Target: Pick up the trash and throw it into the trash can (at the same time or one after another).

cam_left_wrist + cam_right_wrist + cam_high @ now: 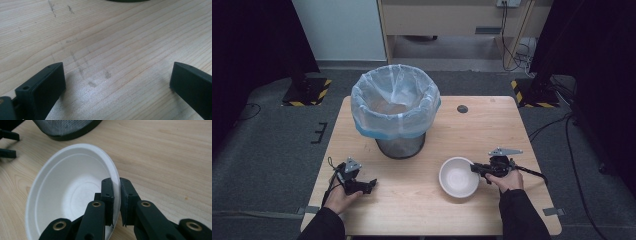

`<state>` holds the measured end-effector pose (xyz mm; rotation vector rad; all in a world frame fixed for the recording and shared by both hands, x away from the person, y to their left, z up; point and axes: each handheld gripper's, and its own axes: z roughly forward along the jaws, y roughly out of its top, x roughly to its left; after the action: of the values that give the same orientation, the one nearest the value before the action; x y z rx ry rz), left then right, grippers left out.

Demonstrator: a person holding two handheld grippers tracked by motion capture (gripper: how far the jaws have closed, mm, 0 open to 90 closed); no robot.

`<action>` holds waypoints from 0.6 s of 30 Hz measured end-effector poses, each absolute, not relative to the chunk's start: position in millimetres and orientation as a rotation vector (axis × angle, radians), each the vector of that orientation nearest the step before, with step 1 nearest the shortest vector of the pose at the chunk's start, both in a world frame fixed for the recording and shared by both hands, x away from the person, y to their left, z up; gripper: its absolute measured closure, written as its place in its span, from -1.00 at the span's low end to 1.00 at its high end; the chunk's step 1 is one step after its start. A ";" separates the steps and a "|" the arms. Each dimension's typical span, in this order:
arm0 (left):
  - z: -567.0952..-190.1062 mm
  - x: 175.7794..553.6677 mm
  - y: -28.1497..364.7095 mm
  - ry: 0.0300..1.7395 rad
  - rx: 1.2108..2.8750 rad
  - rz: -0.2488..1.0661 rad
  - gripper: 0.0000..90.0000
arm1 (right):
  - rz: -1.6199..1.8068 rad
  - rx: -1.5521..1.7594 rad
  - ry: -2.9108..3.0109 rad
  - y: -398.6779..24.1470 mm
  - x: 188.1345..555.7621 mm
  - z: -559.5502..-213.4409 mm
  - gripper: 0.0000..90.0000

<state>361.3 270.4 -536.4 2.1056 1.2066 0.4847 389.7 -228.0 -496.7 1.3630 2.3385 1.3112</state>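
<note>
Two tongs work at this wooden surface, one in each hand. The right tongs are clamped on the near right rim of a white bowl, one jaw inside the wall and one outside, pressing on it. That bowl sits on the near right part of the surface, tipped a little in the right gripper view. The left tongs rest at the near left with jaws spread wide over bare wood, gripping nothing. A mesh bin lined with a pale bag stands toward the far side, left of centre. From the gripped rim the bin lies up and to the left, so the right hand, already holding the bowl, would likely carry it that way.
</note>
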 end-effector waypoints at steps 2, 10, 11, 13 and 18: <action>-536.4 361.3 270.4 1.207 2.106 0.485 -1.00 | 1.329 1.348 2.315 -228.3 389.5 -492.3 0.86; -536.4 361.3 270.4 1.207 2.106 0.485 -1.00 | 1.407 1.332 2.183 -236.9 388.5 -477.1 0.89; -536.4 361.3 270.4 1.207 2.106 0.485 -1.00 | 1.410 1.330 2.170 -238.2 388.4 -475.6 0.89; -536.4 361.3 270.4 1.207 2.106 0.485 -1.00 | 1.417 1.324 2.151 -240.4 388.1 -472.9 0.89; -536.4 361.3 270.4 1.207 2.106 0.485 -1.00 | 1.431 1.311 2.124 -242.5 387.7 -469.6 0.89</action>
<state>361.3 270.4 -536.4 2.1058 1.2066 0.4847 387.7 -242.5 -469.6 1.3110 2.1237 1.4315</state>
